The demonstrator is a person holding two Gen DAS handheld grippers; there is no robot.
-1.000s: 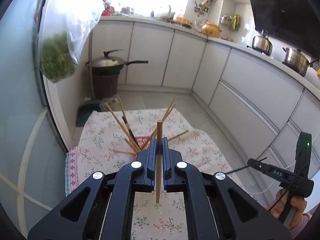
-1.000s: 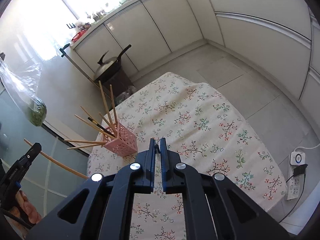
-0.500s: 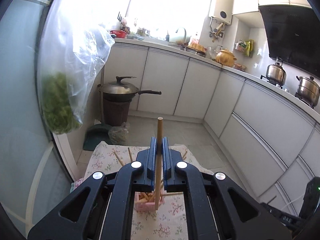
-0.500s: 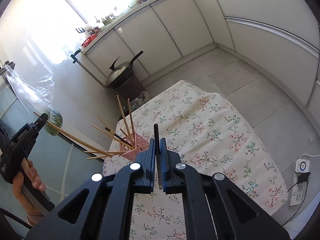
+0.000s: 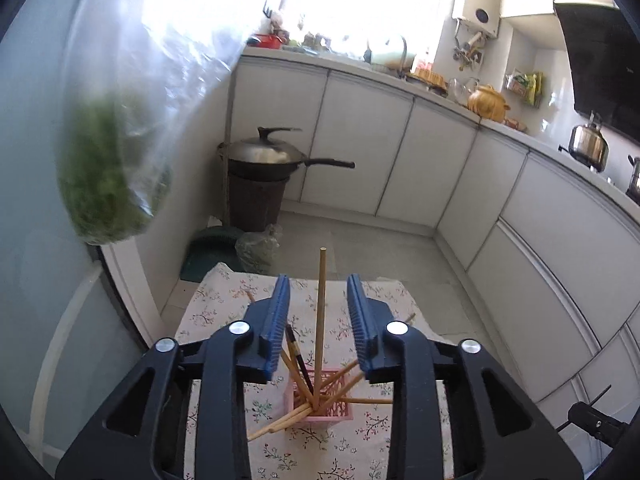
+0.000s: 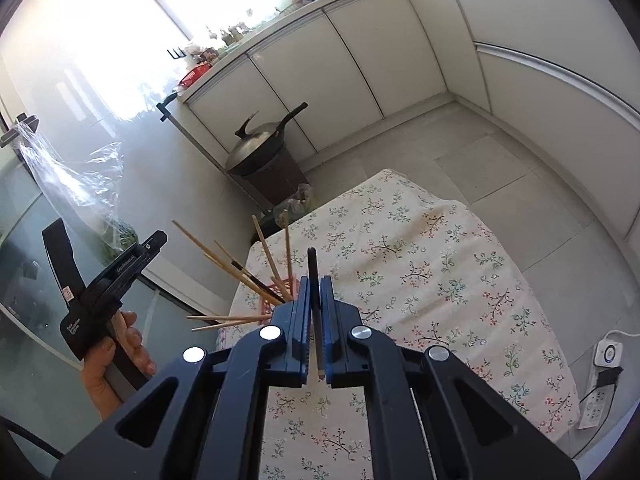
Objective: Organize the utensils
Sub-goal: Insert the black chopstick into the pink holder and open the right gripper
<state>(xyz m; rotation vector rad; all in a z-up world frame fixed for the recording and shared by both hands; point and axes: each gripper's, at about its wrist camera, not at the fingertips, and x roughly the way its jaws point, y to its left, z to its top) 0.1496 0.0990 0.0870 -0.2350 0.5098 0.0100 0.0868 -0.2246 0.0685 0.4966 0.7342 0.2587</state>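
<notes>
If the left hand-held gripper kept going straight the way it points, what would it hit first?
Probably the upright wooden chopstick standing free between its opening jaws, then the pink plastic utensil basket on the floral tablecloth below; depth is uncertain.

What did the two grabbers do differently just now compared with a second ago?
The left gripper moved over the pink basket, and its jaws are opening, letting go of the wooden chopstick, which now stands in the basket. The right gripper picked up a dark chopstick from the flowered tablecloth. The basket stayed put.
</notes>
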